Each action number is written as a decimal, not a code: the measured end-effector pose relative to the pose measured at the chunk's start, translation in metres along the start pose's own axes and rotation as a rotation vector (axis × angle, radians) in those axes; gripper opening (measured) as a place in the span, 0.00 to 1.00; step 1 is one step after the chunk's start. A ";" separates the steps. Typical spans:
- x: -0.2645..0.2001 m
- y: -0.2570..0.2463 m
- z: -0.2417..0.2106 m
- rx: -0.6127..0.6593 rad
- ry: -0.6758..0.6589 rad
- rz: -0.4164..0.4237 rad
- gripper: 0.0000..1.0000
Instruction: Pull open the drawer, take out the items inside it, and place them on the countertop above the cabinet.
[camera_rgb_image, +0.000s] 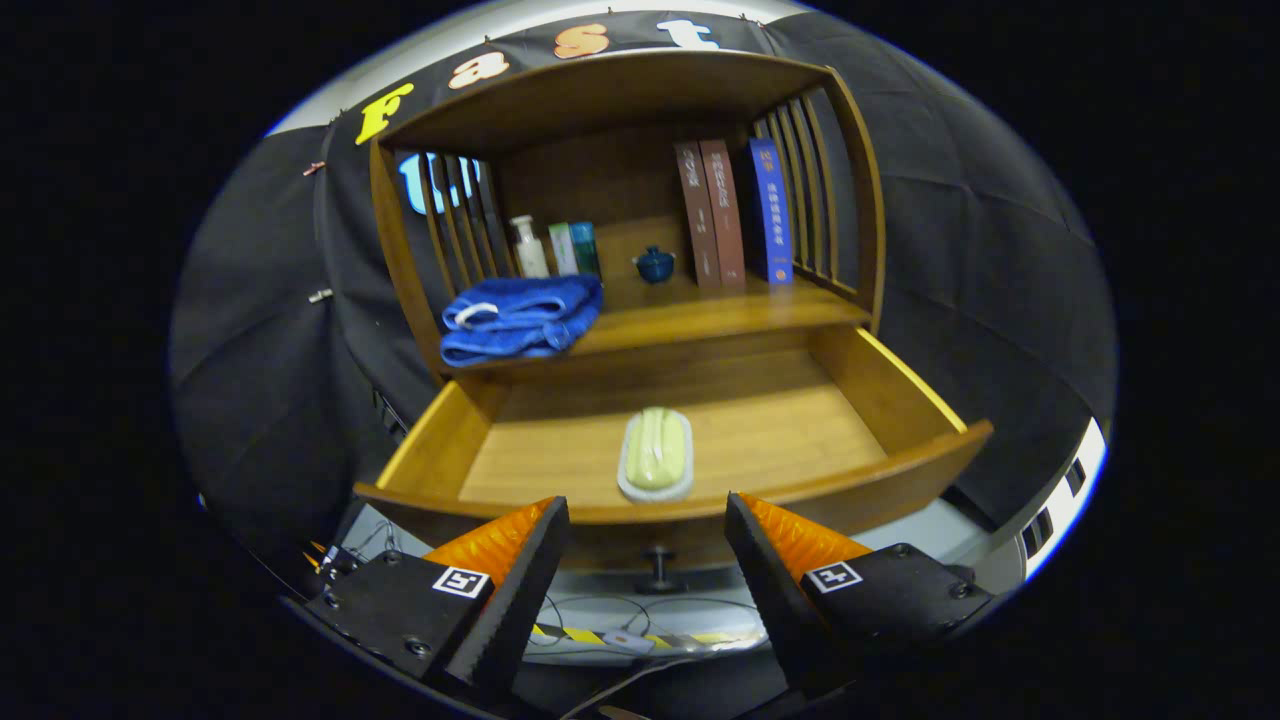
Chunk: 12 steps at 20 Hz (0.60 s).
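Hand-held gripper (645, 540) sits at the bottom centre of the frame, fingers spread wide, holding nothing, apart from everything. It's lined up on the drawer's midline, just short of the drawer front, so my read is it's staged to reach in.

Drawer (905, 390) is already pulled out, filling the middle of the frame. Only item I see inside: a pale green soap on a white dish (656, 455), lying lengthwise near the front edge, dead centre between the fingers and just beyond them. Knob (658, 570) hangs below the drawer front.

Bench above the cabinet (720, 310) is the drop target, just above centre frame. Left part is taken by a folded blue towel (520, 318); bottles (555, 248) behind it, small blue pot (655, 265) mid-back, three books (735, 212) upright at the right. Bare wood at front centre-right looks like the obvious landing spot.

Surfaces are warm lacquered wood, slatted sides. Black cloth all round; cables and striped tape on the floor at the bottom.
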<state>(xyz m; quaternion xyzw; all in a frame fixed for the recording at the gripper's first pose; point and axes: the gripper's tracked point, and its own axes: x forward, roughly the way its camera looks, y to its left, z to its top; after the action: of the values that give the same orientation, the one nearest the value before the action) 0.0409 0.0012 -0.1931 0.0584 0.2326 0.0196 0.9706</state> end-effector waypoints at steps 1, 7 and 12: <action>0.011 0.004 0.014 0.001 -0.007 0.019 0.99; 0.087 0.013 0.047 -0.090 0.083 0.035 0.98; 0.144 0.004 0.034 -0.053 0.235 0.009 0.97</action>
<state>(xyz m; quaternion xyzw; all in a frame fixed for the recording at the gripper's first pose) 0.1850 0.0105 -0.2271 0.0309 0.3439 0.0369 0.9378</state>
